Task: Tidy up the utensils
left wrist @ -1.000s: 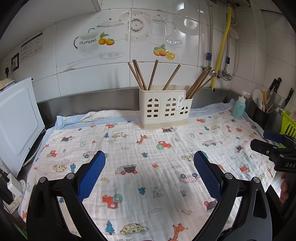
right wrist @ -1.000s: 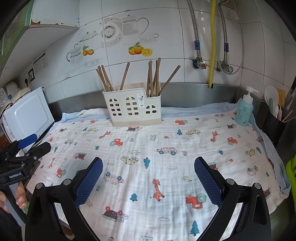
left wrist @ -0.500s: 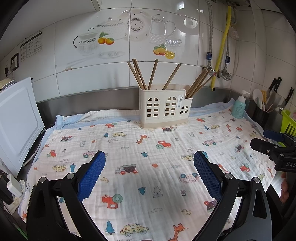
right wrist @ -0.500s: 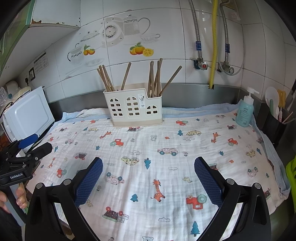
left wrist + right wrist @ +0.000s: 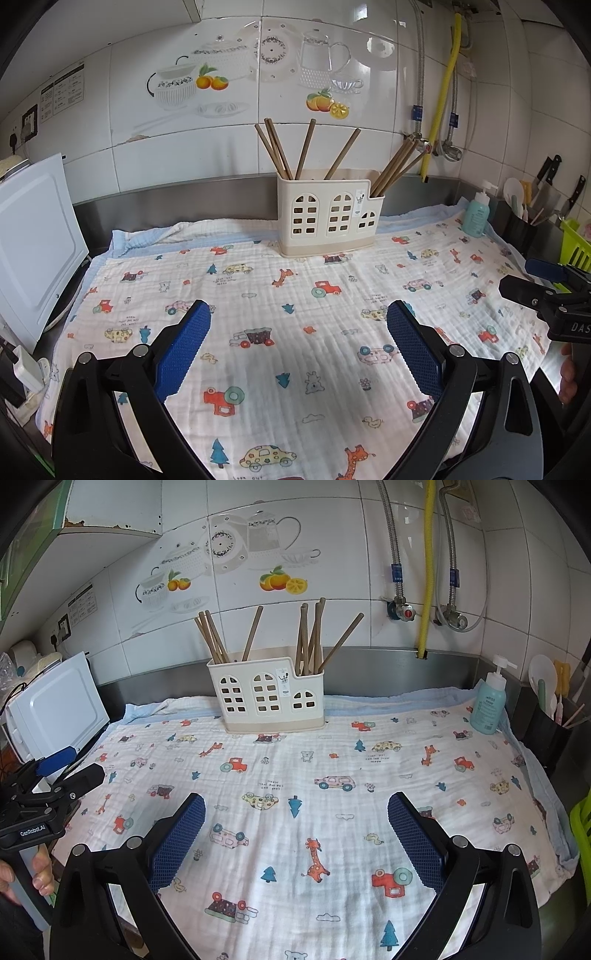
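Left wrist view. Your left gripper (image 5: pixel 298 343) hovers low over the printed cloth (image 5: pixel 295 317), blue pads (image 5: pixel 183 345) spread wide, nothing held. The cream utensil holder (image 5: pixel 330 218) stands at the cloth's back edge by the wall; brown chopsticks (image 5: pixel 306 147) lean in both compartments. Your right gripper (image 5: pixel 546 291) enters at the right edge, cut off; only "DAS" reads on its body, and a fingertip shows below.

Right wrist view. Your right gripper (image 5: pixel 296 825) is likewise released, empty, above the cloth (image 5: pixel 332 775). Holder (image 5: pixel 266 698) and chopsticks (image 5: pixel 308 635) sit centre-back; its sticker is illegible. Your left gripper (image 5: pixel 48 779), at left, reads "GenRobot.AI", gripped from below by your hand (image 5: pixel 40 873). The pump bottle (image 5: pixel 488 701) label is too small to read.
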### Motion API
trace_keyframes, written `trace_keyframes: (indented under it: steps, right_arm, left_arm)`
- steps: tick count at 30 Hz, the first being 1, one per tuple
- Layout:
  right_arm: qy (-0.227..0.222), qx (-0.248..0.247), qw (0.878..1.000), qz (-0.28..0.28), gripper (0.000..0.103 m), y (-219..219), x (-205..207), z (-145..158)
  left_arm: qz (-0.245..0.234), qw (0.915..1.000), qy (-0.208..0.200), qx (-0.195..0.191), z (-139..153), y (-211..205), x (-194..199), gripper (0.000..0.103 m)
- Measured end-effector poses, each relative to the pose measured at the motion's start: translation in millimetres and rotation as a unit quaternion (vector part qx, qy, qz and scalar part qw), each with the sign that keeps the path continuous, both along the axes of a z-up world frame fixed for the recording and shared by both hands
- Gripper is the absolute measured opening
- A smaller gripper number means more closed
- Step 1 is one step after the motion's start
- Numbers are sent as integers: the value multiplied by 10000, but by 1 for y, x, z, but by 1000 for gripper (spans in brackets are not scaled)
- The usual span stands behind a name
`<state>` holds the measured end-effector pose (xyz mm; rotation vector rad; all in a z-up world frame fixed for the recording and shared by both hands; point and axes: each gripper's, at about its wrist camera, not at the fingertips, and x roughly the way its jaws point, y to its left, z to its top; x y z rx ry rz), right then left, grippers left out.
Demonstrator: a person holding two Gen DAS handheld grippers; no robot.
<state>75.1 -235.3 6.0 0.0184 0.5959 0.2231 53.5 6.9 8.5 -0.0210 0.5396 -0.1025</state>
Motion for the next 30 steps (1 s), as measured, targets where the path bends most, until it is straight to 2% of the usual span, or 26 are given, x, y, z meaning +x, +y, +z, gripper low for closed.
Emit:
trace_keyframes:
  steps: [30]
  right_arm:
    - [-63, 20, 10000, 66, 96, 0, -3, 3]
  left_arm:
    - [-25, 9999, 13, -145, 1, 3, -2, 96]
